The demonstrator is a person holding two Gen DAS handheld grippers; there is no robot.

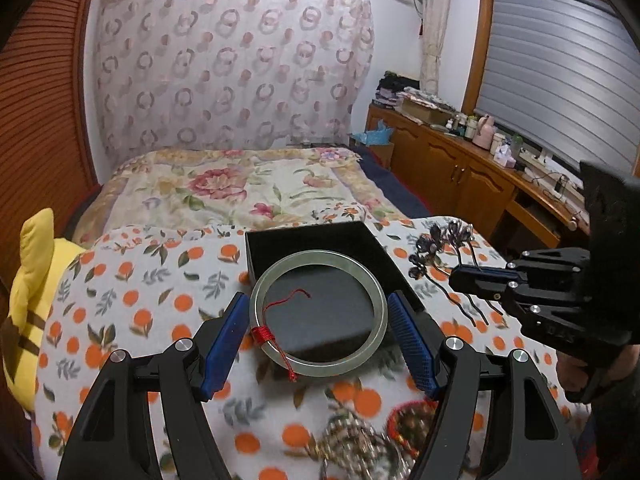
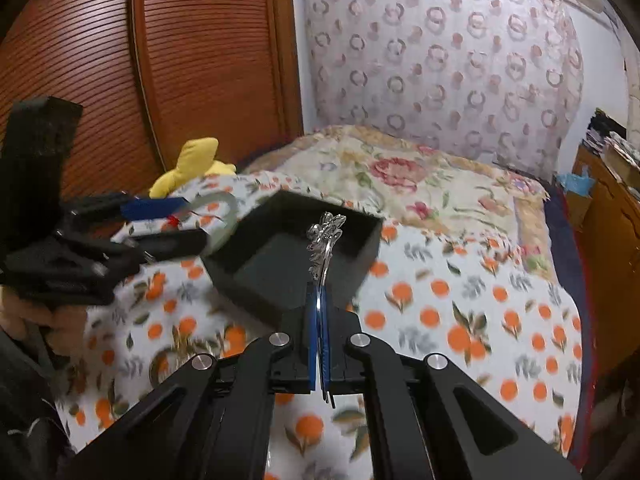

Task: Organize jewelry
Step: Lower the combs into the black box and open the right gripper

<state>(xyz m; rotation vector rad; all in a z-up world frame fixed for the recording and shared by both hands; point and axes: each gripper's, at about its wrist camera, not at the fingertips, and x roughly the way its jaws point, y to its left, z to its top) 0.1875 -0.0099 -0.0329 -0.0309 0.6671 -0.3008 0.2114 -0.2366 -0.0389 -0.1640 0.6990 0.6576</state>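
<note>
I count one jade bangle (image 1: 318, 314) pinched in my left gripper (image 1: 318, 340) above the one black box (image 1: 320, 248). My right gripper (image 2: 319, 320) is pressed together on one silver hairpin (image 2: 324, 240), also over the box. Blurred jewelry (image 1: 360, 436) lies nearer than the box, uncountable.

Your left gripper (image 1: 316, 316) sits low in the frame, its blue pads (image 1: 226, 344) pressed against either side of a pale green bangle (image 1: 376, 292) tied with red thread (image 1: 262, 336). The bangle hangs over the near edge of an open black box (image 1: 312, 242) at centre, on the orange-print cloth (image 1: 132, 280). At the right edge, your right gripper (image 1: 460, 276) is clamped on dark flower hairpins (image 1: 440, 244). A yellow plush toy (image 1: 32, 280) lies at far left.
</note>
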